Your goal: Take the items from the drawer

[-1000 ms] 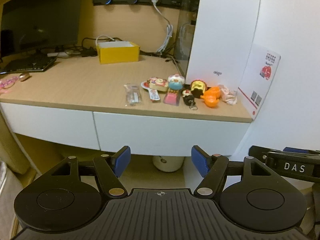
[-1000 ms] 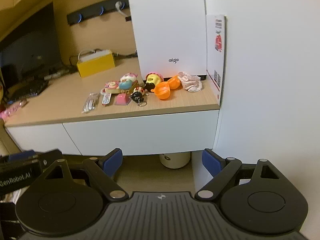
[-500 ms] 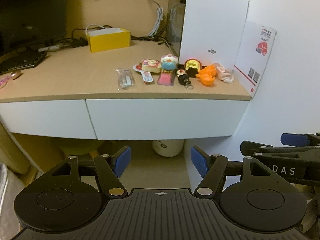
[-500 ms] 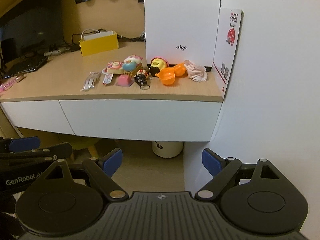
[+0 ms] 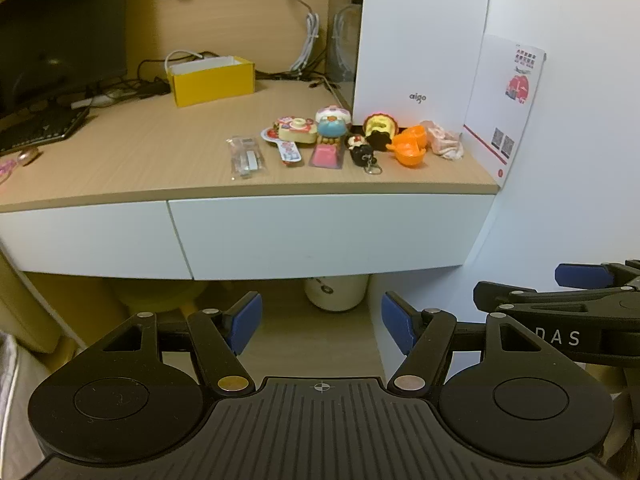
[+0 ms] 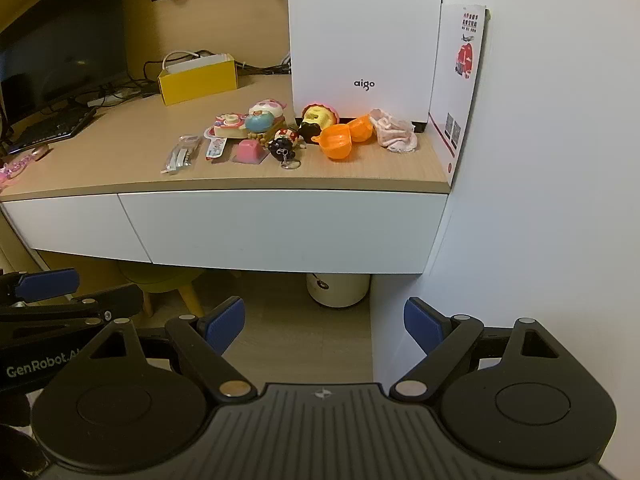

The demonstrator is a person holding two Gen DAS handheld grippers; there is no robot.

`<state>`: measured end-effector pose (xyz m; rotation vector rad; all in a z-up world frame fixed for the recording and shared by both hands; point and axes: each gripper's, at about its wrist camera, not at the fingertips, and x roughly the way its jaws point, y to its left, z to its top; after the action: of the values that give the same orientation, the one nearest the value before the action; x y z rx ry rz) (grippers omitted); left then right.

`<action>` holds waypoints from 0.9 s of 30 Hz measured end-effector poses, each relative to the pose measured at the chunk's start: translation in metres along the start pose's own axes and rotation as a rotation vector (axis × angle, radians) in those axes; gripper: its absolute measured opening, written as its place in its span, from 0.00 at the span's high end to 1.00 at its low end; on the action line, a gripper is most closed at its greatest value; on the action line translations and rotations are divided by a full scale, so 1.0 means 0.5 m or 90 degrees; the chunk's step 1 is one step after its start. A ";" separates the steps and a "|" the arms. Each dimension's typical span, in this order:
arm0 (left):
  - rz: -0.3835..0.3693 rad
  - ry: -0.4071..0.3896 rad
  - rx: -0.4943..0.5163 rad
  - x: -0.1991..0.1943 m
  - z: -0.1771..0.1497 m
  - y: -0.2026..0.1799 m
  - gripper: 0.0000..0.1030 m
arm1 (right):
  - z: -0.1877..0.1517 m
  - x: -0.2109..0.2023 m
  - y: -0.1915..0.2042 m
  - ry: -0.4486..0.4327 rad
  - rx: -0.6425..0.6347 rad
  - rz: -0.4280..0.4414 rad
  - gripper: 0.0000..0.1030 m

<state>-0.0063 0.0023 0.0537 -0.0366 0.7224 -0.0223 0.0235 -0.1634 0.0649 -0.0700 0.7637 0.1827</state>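
The white drawer (image 5: 320, 236) (image 6: 280, 228) under the wooden desk is closed flush. On the desk above it lie small toys: an orange cup toy (image 5: 408, 146) (image 6: 338, 142), a black keychain figure (image 5: 360, 150) (image 6: 284, 146), a pink block (image 5: 326, 156) (image 6: 248, 151), a clear packet (image 5: 245, 157) (image 6: 182, 154) and a pink cloth (image 5: 444, 140) (image 6: 394, 132). My left gripper (image 5: 322, 322) is open and empty, held low before the drawer. My right gripper (image 6: 324, 324) is likewise open and empty, beside the left one.
A second white drawer (image 5: 84, 240) sits to the left. A white computer case (image 5: 420, 40) and a card (image 5: 506, 100) stand at the desk's right end by the wall. A yellow box (image 5: 210, 79), keyboard (image 5: 36, 130) and monitor sit further back. A white bin (image 5: 336, 292) stands underneath.
Both grippers have pulled back and risen, so the desk top and drawer front show more fully. Nothing on the desk has moved.
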 end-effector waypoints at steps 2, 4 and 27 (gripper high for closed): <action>0.001 0.000 -0.001 0.000 -0.001 0.000 0.31 | 0.000 0.001 0.000 0.001 0.000 0.001 0.15; 0.000 0.001 -0.001 0.000 0.000 0.000 0.31 | -0.001 0.002 0.001 0.003 -0.001 0.001 0.15; -0.005 0.016 -0.001 0.015 -0.002 -0.003 0.31 | -0.006 0.016 -0.010 0.017 0.008 0.002 0.15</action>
<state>-0.0016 0.0004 0.0482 -0.0403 0.7468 -0.0300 0.0279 -0.1675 0.0571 -0.0593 0.7916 0.1794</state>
